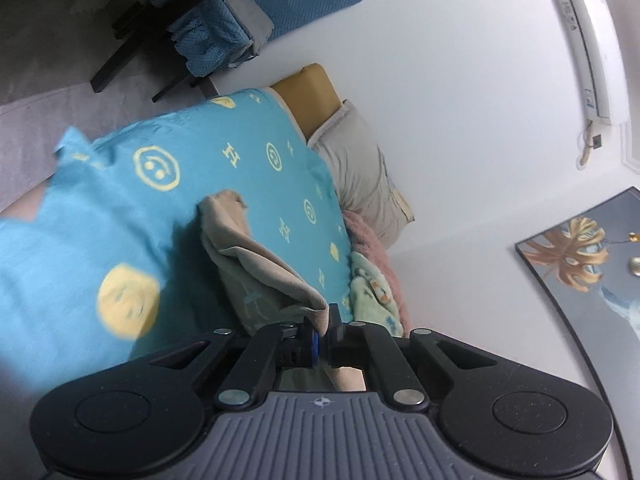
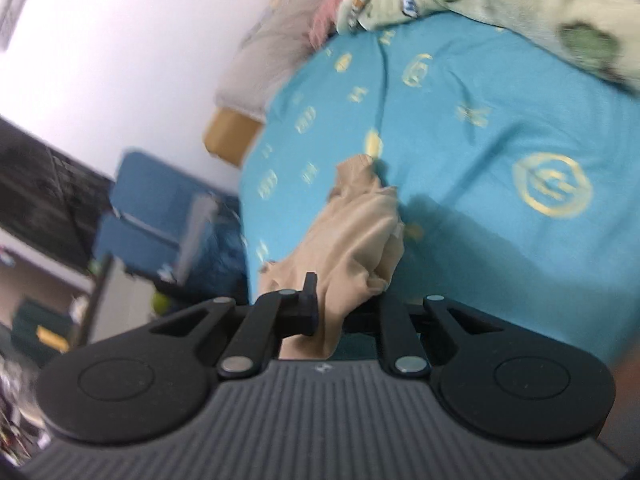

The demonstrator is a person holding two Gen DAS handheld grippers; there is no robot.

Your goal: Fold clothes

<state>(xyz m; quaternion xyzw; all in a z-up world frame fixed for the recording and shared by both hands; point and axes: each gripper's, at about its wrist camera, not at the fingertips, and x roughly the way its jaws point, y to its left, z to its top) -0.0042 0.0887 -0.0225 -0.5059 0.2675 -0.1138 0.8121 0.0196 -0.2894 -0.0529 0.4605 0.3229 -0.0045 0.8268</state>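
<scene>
A beige garment (image 1: 248, 256) hangs bunched above a bed covered with a turquoise sheet (image 1: 120, 208) printed with yellow smileys. My left gripper (image 1: 322, 322) is shut on one edge of it, the cloth pinched between the black jaws. In the right wrist view the same beige garment (image 2: 356, 232) trails away over the turquoise sheet (image 2: 500, 140), and my right gripper (image 2: 326, 300) is shut on another part of it. The cloth hides the right finger there. This view is motion-blurred.
A grey pillow (image 1: 356, 164) and a tan headboard (image 1: 308, 92) lie at the bed's far end by a white wall. A patterned green blanket (image 2: 520, 4) and pink fleece (image 1: 370, 240) sit along one side. A blue-cushioned chair (image 1: 240, 16) stands beyond the bed.
</scene>
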